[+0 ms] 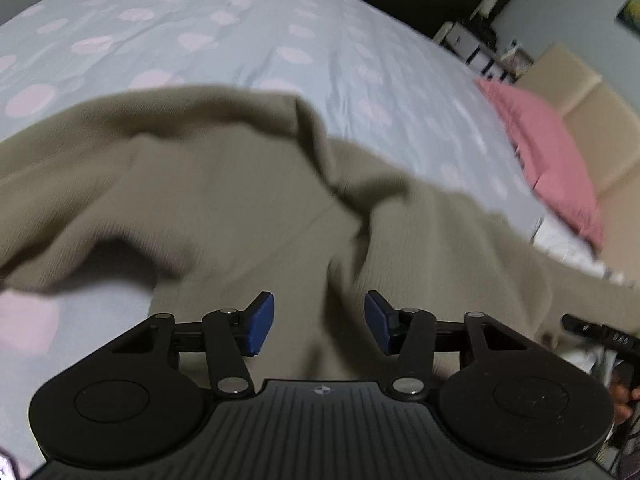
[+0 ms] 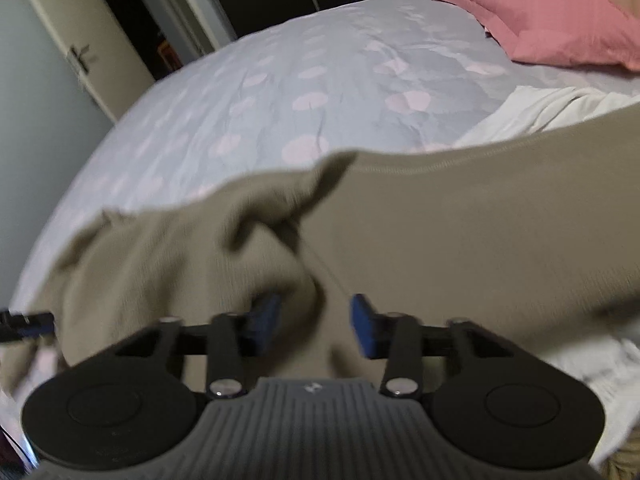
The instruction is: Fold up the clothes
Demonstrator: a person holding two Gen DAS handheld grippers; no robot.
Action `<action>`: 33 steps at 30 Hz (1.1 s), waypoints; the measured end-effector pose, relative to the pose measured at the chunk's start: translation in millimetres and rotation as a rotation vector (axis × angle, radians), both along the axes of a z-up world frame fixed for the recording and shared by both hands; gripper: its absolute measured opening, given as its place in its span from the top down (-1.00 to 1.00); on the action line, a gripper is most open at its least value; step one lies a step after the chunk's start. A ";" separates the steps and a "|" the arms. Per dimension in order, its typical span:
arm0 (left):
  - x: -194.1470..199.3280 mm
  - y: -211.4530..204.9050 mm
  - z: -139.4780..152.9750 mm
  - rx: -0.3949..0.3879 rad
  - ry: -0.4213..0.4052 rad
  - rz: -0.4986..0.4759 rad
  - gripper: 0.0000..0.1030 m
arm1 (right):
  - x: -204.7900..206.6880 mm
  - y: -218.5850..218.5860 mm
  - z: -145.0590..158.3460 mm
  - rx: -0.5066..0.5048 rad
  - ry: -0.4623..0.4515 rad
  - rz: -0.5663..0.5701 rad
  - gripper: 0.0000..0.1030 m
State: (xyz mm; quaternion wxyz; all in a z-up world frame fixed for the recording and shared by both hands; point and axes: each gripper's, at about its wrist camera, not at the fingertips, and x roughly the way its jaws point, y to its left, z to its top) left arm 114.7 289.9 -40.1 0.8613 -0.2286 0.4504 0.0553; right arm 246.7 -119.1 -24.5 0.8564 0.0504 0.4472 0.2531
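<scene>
An olive-green knit garment point(image 1: 224, 200) lies rumpled on the bed and fills the lower half of both views point(image 2: 460, 240). My left gripper point(image 1: 320, 322) is open just above it, with a raised fold of the cloth running between its blue pads point(image 1: 262, 324). My right gripper point(image 2: 316, 322) is also open over a bunched part of the garment, and cloth partly covers its left pad point(image 2: 266, 318). A hem with a stitched edge point(image 2: 440, 166) runs across the right wrist view. Motion blur softens both views.
The bed point(image 1: 240, 32) has a pale blue sheet with pink dots. A pink pillow point(image 2: 560, 20) lies at its head, by a beige headboard point(image 1: 592, 120). White cloth point(image 2: 540, 112) lies under and beside the garment. A door point(image 2: 80, 40) stands beyond the bed.
</scene>
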 end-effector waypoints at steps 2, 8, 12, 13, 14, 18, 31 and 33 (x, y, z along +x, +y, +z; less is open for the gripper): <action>-11.8 -9.5 -4.2 0.025 0.018 -0.022 0.14 | -15.0 -0.3 -6.2 -0.040 -0.019 0.022 0.54; -28.6 -59.3 -20.3 0.082 0.031 -0.144 0.14 | -50.9 17.7 -21.4 -0.053 -0.033 0.132 0.58; -27.9 -91.1 -27.5 0.132 0.014 -0.221 0.14 | -77.3 47.1 -25.5 -0.026 -0.018 0.282 0.29; -27.3 -96.8 -27.9 0.142 0.005 -0.233 0.14 | -85.5 54.7 -22.9 -0.025 -0.047 0.317 0.27; -26.8 -102.6 -28.4 0.151 -0.004 -0.246 0.15 | -94.8 62.3 -18.4 -0.040 -0.095 0.356 0.20; -25.7 -107.0 -26.7 0.204 -0.054 -0.290 0.19 | -135.9 90.8 -2.7 -0.188 -0.376 0.509 -0.05; -11.6 -109.7 -20.1 0.367 -0.156 -0.363 0.61 | -179.7 153.1 -38.5 -0.655 -0.826 0.752 -0.44; -9.2 -110.2 -20.9 0.375 -0.162 -0.370 0.61 | -177.7 157.5 -42.0 -0.676 -0.848 0.755 -0.39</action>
